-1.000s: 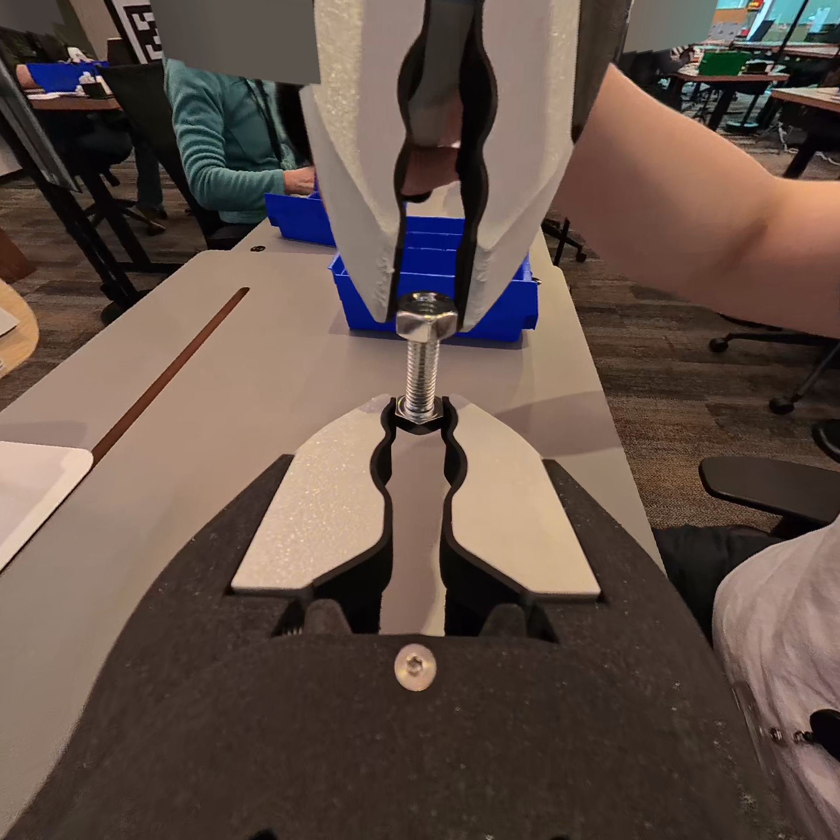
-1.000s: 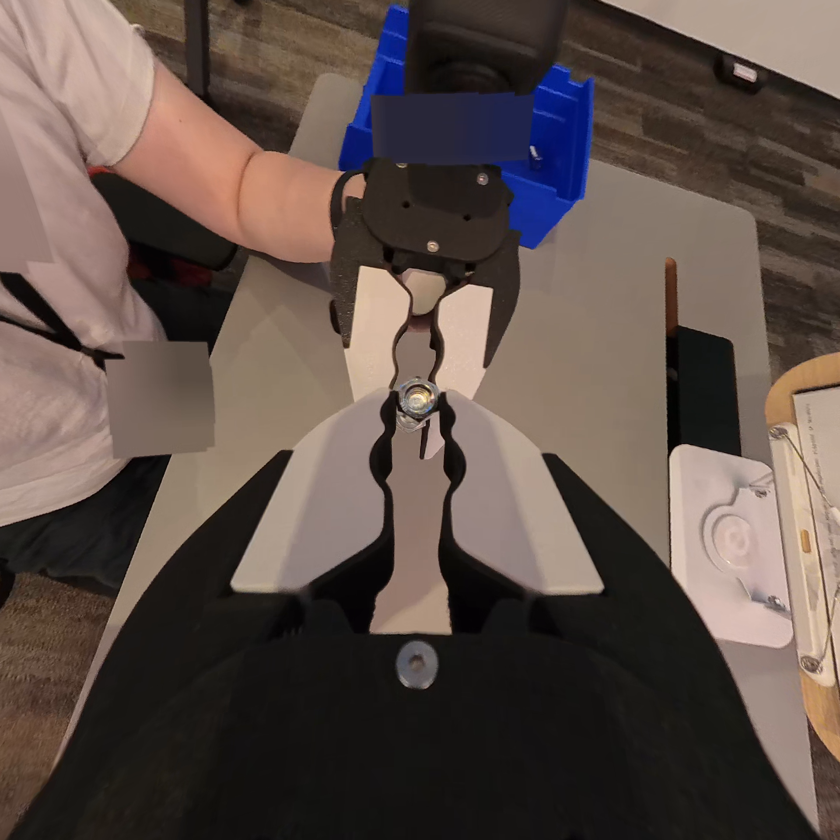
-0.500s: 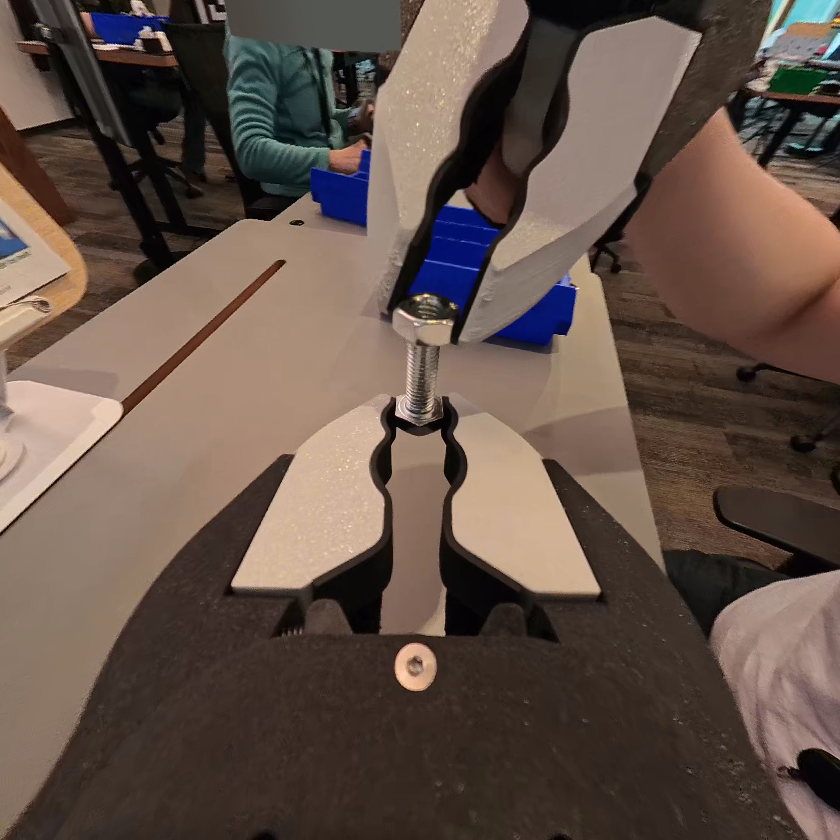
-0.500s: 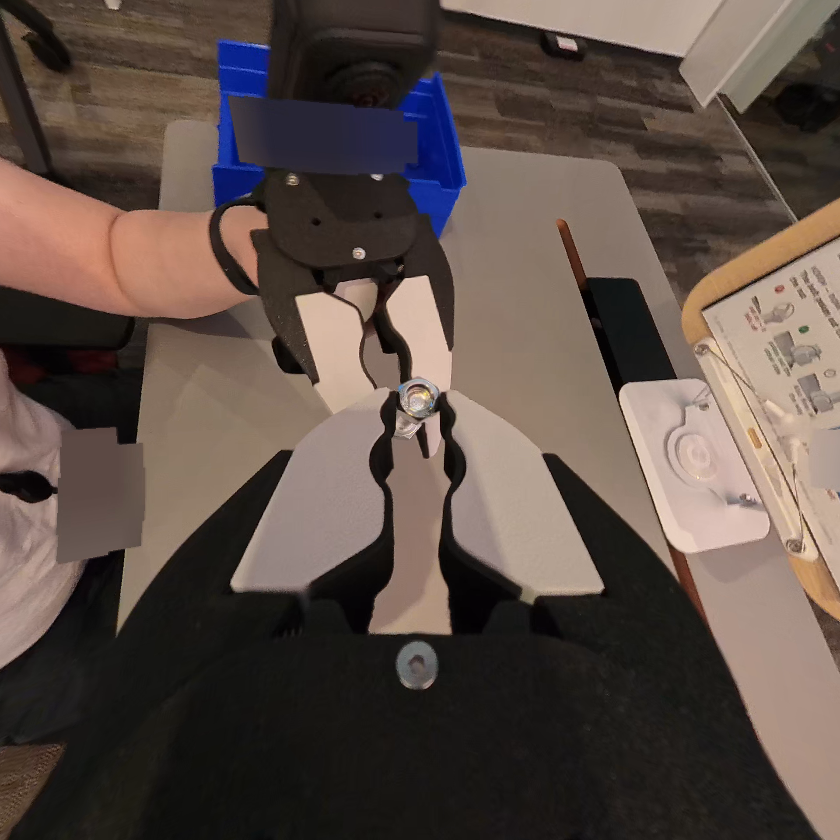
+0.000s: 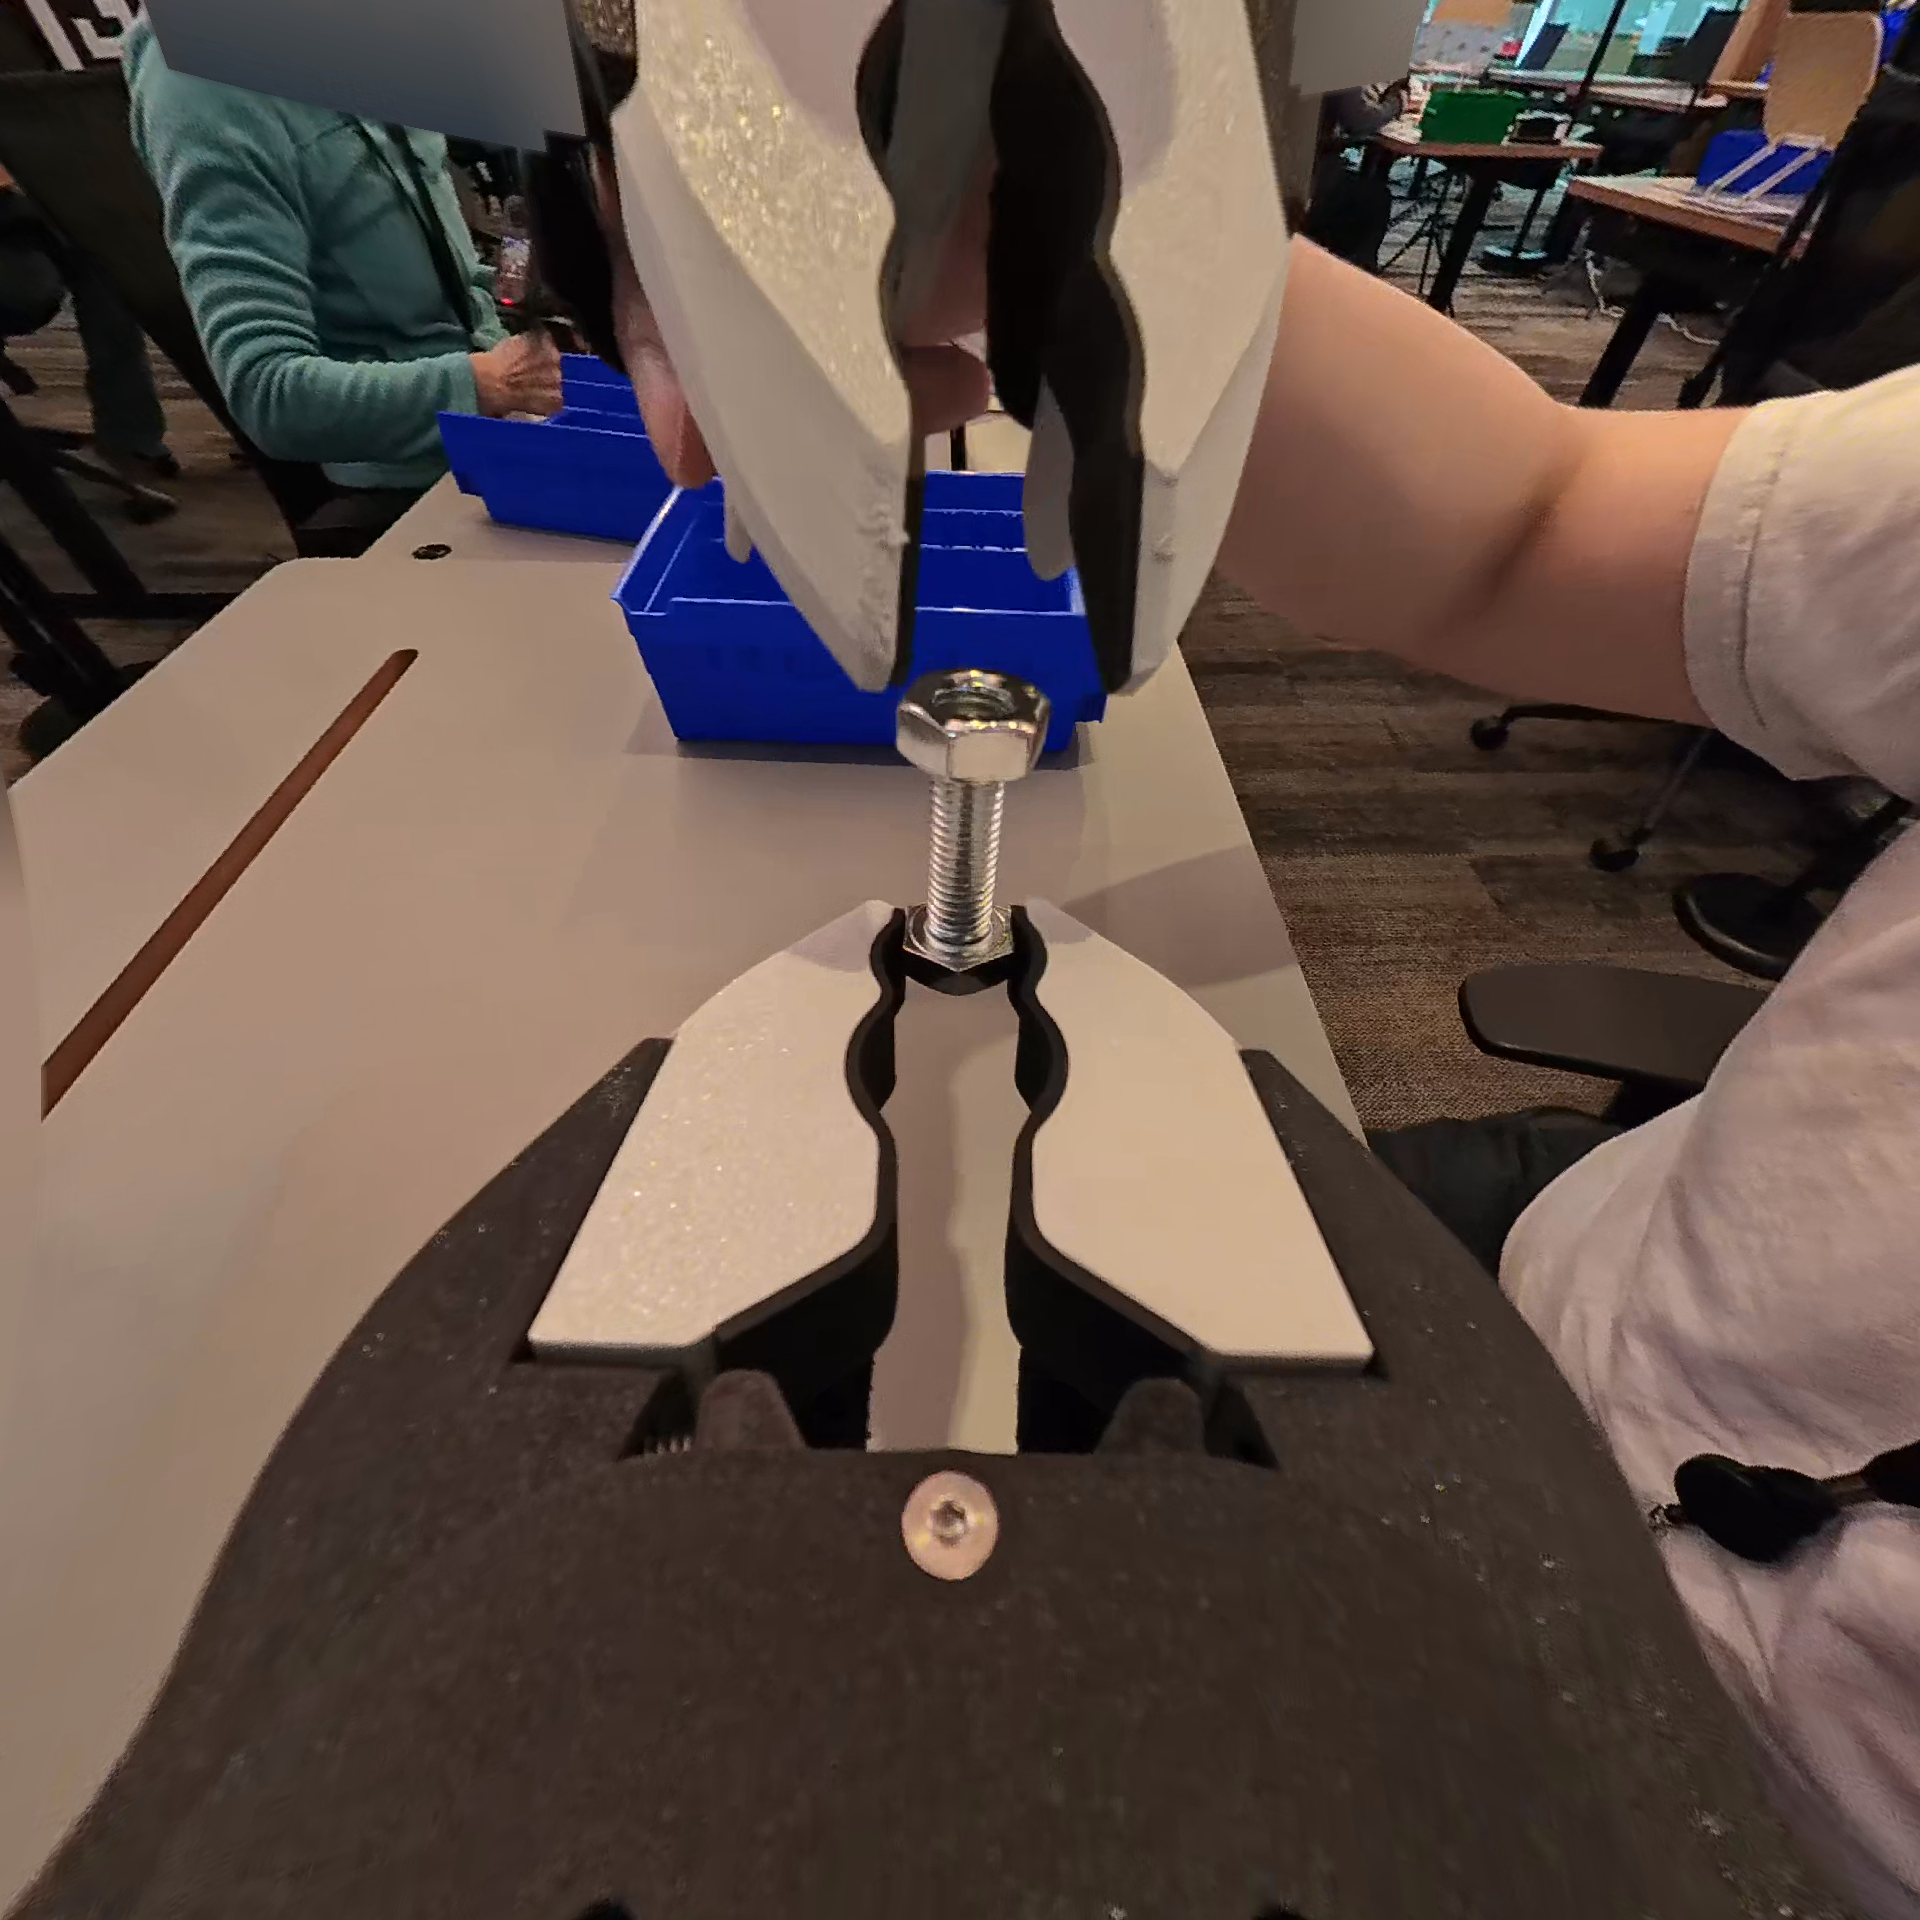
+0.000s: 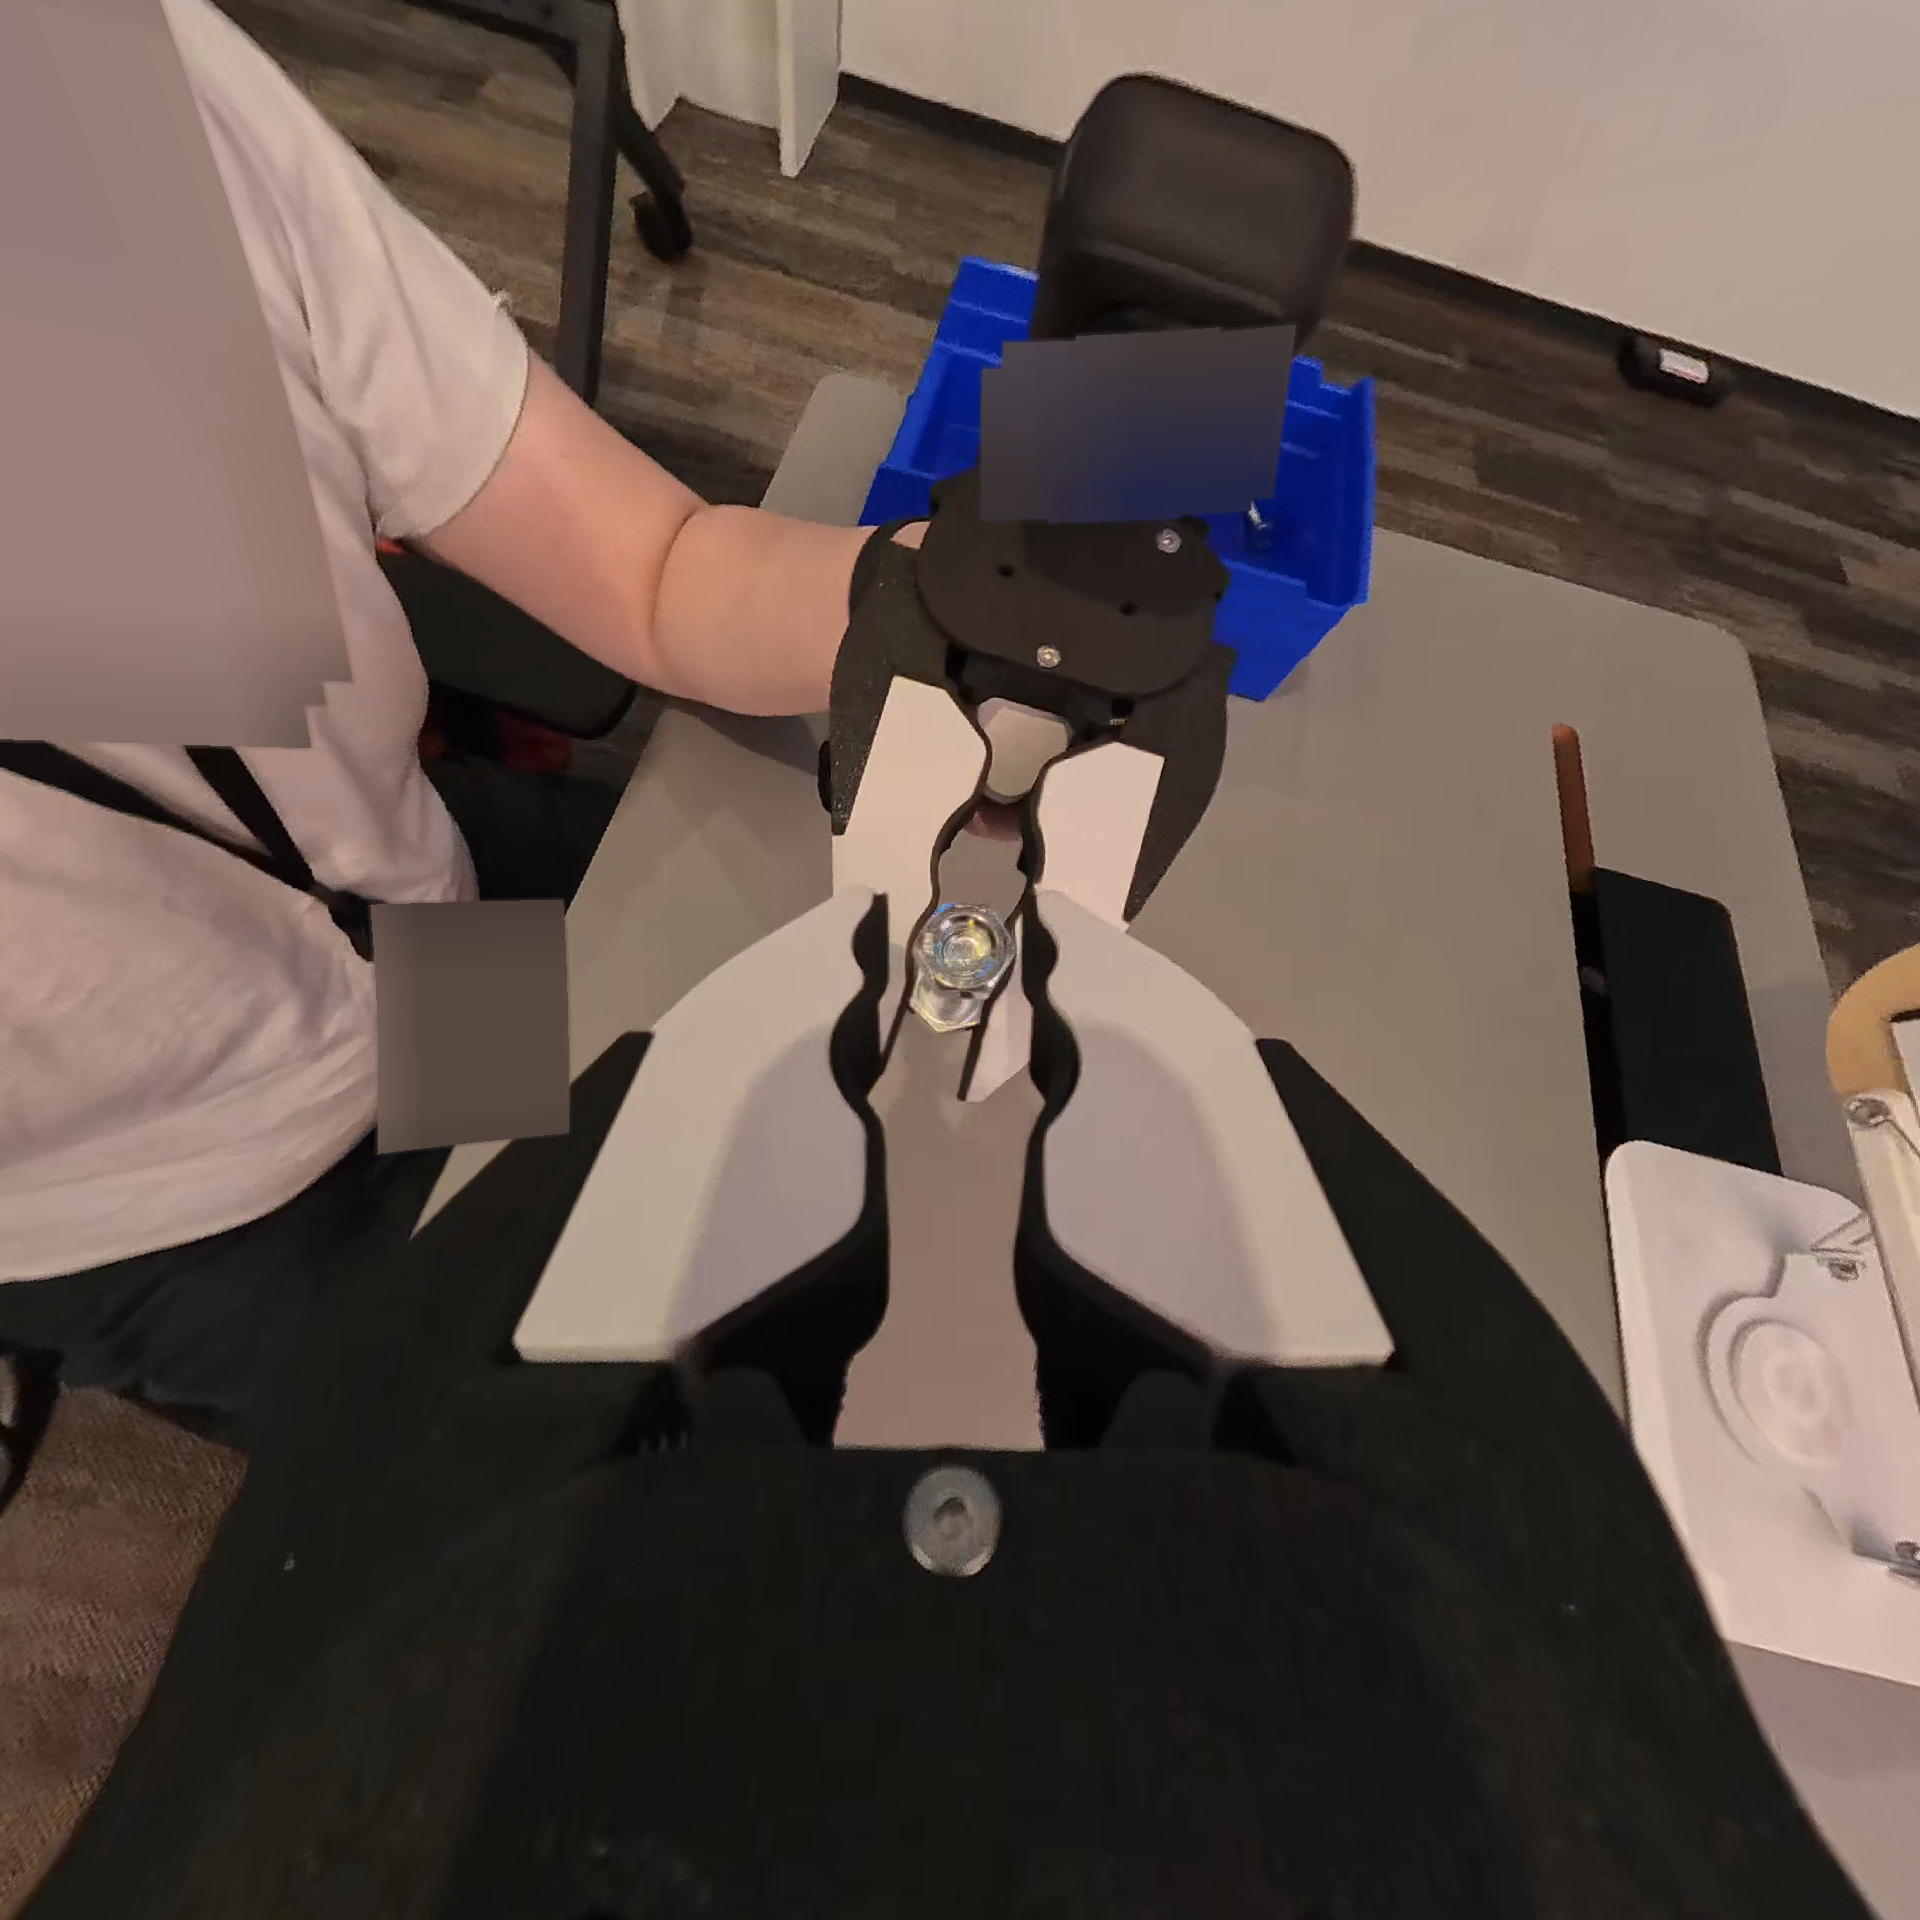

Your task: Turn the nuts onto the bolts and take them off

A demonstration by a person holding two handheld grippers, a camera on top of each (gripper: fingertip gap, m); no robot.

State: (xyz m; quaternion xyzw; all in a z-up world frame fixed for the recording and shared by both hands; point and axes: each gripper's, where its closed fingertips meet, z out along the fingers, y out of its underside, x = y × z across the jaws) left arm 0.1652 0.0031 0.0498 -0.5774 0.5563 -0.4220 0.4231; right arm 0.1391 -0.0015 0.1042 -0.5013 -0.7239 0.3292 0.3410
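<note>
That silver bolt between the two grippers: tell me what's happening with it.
The left gripper is shut on the hex head of the upright silver threaded bolt, above the grey table. The right gripper, coming from above, has opened just over the silver hex nut sitting at the bolt's top end.

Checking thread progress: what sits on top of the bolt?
A hex nut sits at the top of the upright bolt, with the right gripper open just above it. How many threads are engaged is hidden inside the nut.
</note>
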